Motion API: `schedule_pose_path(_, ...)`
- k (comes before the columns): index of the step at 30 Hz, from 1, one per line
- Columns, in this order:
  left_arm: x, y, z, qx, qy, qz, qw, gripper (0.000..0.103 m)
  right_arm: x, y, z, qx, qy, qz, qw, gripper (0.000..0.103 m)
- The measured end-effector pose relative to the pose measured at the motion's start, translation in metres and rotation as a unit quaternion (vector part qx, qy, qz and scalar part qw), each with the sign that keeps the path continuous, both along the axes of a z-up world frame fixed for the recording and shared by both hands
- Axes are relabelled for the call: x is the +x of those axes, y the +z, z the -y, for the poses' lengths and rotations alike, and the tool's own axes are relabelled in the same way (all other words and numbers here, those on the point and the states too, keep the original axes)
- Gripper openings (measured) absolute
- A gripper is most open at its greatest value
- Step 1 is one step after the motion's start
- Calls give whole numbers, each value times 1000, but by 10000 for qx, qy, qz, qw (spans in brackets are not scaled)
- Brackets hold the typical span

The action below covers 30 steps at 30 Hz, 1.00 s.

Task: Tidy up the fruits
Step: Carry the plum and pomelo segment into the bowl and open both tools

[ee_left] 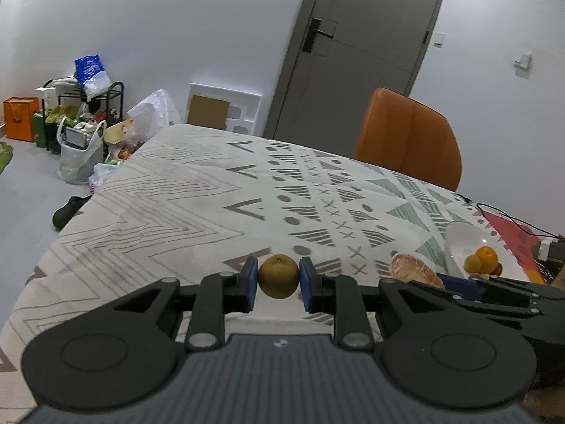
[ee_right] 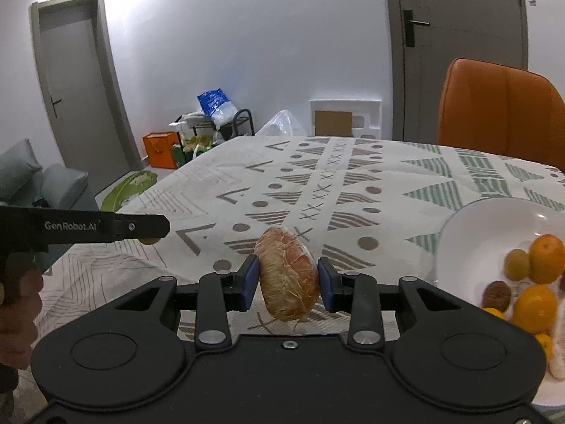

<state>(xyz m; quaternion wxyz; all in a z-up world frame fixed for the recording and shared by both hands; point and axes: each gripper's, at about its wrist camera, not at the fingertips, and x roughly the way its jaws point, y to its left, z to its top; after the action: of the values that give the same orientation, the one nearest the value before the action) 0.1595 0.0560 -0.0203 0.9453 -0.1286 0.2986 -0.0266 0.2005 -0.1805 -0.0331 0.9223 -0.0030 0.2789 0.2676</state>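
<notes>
On table, white bowl (ee_right: 459, 226), oranges (ee_right: 545, 258) inside

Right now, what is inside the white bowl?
The white bowl holds several oranges, a greenish-yellow fruit and a brown one. The right gripper body hides the bowl's lower part.
</notes>
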Motion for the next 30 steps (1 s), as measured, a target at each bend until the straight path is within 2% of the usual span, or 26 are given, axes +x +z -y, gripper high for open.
schedule_pose_path(16, 7, 10, 51, 85, -431, 119, 9990, 23, -10, 9, 50, 312, -412, 93, 9986, 34)
schedule_pose_path(30, 18, 12, 107, 163, -853, 173, 9961, 24, -8, 3, 107, 528, -931, 36, 9943, 34)
